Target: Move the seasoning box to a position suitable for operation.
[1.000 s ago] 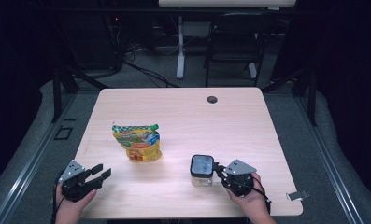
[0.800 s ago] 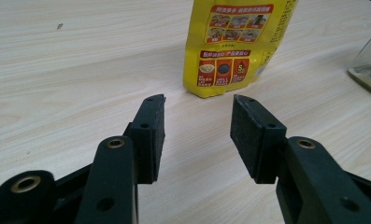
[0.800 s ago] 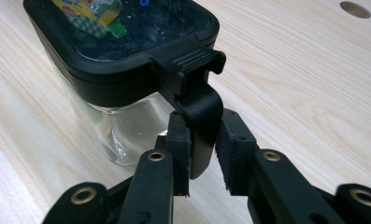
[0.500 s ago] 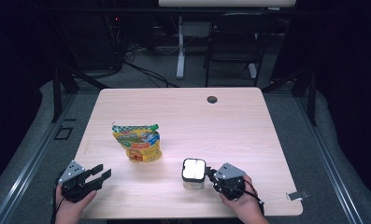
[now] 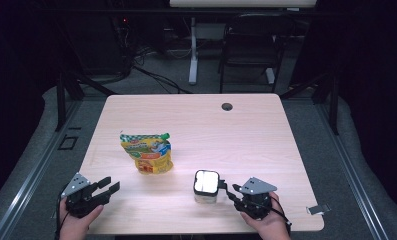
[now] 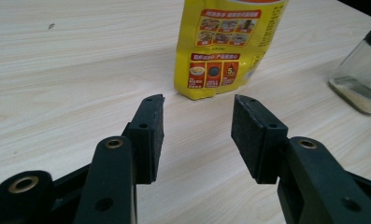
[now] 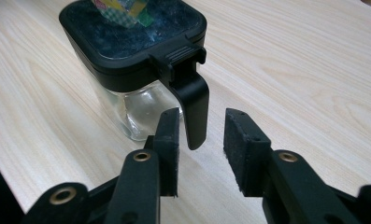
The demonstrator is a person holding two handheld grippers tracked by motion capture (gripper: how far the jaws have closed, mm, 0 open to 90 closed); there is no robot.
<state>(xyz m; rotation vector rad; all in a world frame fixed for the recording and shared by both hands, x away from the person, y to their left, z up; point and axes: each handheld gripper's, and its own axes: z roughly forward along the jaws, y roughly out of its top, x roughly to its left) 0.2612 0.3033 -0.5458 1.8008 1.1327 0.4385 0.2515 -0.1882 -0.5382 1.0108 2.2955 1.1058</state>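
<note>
Near the front edge of the surface (image 5: 266, 130), just right of its middle: glass jar (image 5: 206, 186), upright, black lid shut, resting on the wood. Just behind its lid handle (image 7: 192, 107), right claw (image 5: 227, 190), jaws just now opening and parted, handle hanging between the pads without being pressed, so nothing gripped. Looks like a placement just finished: jar set down and let go, not yet cleared by the claw.

Left of the jar and farther from the front edge, near but apart from it: yellow pouch (image 5: 147, 152), standing, top sealed as far as can be told. Toward the front left corner: left claw (image 5: 112, 184), jaws wide and empty, aimed at the pouch (image 6: 225, 46) but short of it.

Probably left to do: backing the right claw off the handle, then opening the jar lid and bringing the pouch over to fill it. Neither step begun yet, judging by the shut lid and untouched pouch.
</note>
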